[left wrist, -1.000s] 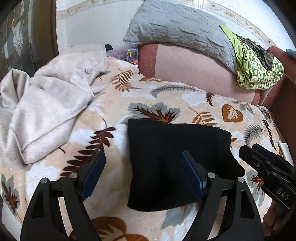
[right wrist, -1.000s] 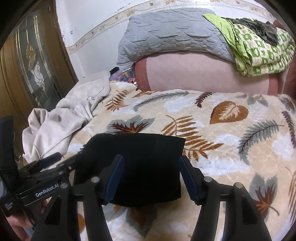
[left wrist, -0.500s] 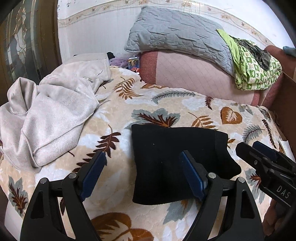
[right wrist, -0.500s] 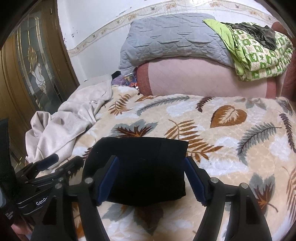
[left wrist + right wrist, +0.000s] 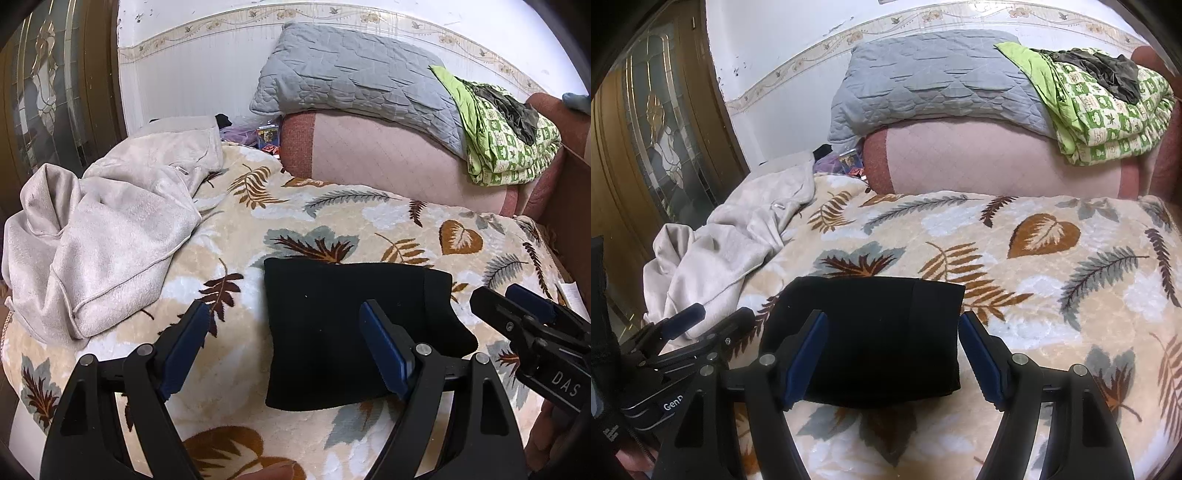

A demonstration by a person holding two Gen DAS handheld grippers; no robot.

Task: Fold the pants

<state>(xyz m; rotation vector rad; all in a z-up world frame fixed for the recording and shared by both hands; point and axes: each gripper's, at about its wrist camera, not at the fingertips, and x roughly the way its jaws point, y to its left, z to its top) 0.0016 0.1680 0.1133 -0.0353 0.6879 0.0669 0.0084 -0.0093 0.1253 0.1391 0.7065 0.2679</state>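
The black pants (image 5: pixel 321 332) lie folded into a compact rectangle on the leaf-patterned blanket (image 5: pixel 229 369). My left gripper (image 5: pixel 282 306) hovers over their left half, open; one finger is over the blanket and the other over the cloth. In the right wrist view the pants (image 5: pixel 879 332) sit between the fingers of my right gripper (image 5: pixel 892 314), which is open and not pressing on them. Each gripper shows in the other's view: the right gripper (image 5: pixel 495 291) at the pants' right end, the left gripper (image 5: pixel 722 312) at their left end.
A crumpled beige garment (image 5: pixel 103 236) lies on the left of the bed. Behind are a pink bolster (image 5: pixel 388 158), a grey pillow (image 5: pixel 351 74) and a green patterned quilt (image 5: pixel 506 144). A wooden door with glass (image 5: pixel 661 129) stands at the left.
Both grippers have drawn back slightly from the folded pants, and the right gripper's jaws stand a little wider. The pants have not moved.
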